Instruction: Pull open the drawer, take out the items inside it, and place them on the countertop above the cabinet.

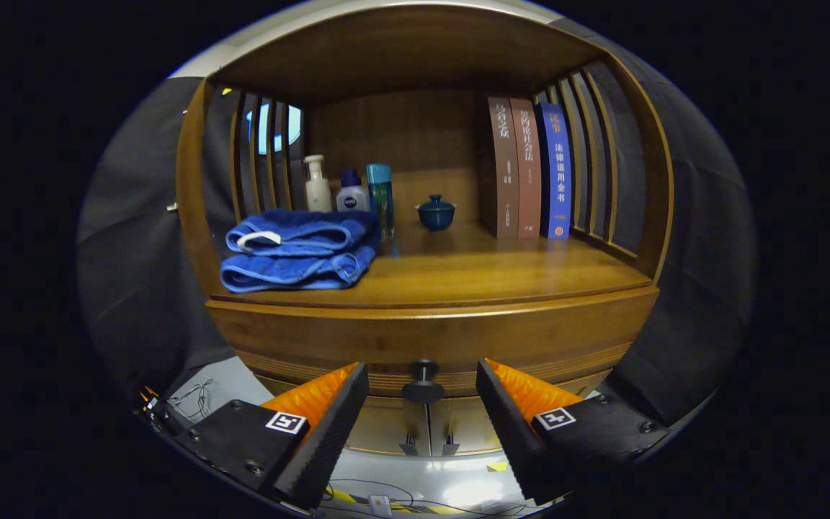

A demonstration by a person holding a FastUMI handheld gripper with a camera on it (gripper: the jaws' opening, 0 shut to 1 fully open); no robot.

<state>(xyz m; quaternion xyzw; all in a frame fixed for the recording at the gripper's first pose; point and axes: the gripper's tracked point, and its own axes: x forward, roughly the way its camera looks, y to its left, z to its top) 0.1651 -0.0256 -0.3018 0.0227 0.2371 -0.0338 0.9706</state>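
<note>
Just ahead of open claw (422,393): drawer knob (423,390)

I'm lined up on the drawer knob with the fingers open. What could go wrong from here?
1. The gripper is open, its fingers apart from the small knob; closing off-centre may let it slip.
2. The countertop already holds folded towels, bottles and a lidded cup, so placing could knock them.

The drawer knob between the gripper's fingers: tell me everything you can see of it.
The drawer knob is a small dark round knob on a short stem with a narrower collar, looking like metal. It juts from the middle of the wooden drawer front, under the countertop, and the drawer looks closed. The gripper is open, one finger on either side of the knob; neither touches it.
</note>
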